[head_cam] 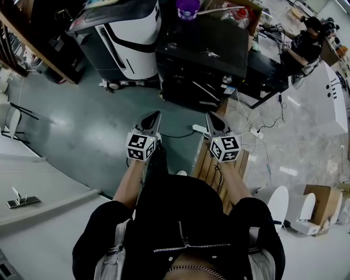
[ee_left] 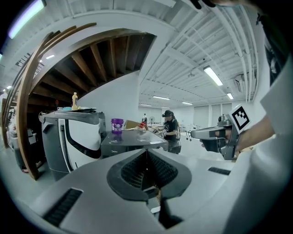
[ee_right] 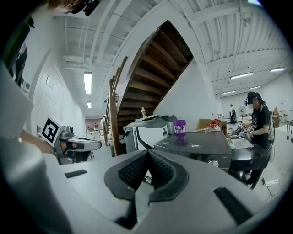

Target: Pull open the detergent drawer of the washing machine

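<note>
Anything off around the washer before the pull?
Nothing looks spilled or damaged. A purple cup stands on the washing machine, and loose cables with a power strip trail across the floor in front of it.

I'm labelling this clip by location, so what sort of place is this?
Likely a workshop or test lab in a large hall, not a home: a washing machine stands on a bare floor with loose cables, a person works nearby, and strip lights run overhead.
</note>
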### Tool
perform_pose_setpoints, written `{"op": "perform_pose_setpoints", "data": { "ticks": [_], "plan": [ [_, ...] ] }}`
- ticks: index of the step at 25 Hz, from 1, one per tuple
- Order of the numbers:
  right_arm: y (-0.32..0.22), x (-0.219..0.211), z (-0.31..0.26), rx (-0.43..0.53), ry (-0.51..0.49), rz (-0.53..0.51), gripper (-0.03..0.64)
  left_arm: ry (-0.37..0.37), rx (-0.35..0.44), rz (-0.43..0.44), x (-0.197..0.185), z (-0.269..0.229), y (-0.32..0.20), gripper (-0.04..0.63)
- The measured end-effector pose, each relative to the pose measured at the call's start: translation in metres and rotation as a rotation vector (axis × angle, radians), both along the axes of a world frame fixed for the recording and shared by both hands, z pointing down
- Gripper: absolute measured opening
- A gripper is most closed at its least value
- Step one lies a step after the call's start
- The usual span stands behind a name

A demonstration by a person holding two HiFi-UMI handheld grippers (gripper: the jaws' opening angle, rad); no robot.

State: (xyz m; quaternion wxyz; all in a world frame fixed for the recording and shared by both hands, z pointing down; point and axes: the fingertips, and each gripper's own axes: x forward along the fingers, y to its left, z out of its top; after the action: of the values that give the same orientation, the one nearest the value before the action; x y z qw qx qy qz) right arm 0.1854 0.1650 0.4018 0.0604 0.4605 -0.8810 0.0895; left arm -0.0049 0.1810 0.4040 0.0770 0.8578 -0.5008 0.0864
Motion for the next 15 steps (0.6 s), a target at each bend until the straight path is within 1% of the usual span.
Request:
{"op": "perform_pose_setpoints", "data": {
  "ticks": [7,11,15],
  "plan": [
    [-0.067,-0.016,0.005,-0.017,0.022,0.035,0.006,0.021,-0.015,0.040,-0.013,0.008,-0.078,0.021],
    [-0.117,-0.029,-0.002,-0.021,0.019,0.084,0.006,0.024,-0.040,0.089,-0.025,0.011,-0.133,0.021],
    [-0.166,-0.042,-0.012,-0.021,0.011,0.139,0.006,0.023,-0.045,0.152,-0.035,0.006,-0.189,0.021]
  ]
}}
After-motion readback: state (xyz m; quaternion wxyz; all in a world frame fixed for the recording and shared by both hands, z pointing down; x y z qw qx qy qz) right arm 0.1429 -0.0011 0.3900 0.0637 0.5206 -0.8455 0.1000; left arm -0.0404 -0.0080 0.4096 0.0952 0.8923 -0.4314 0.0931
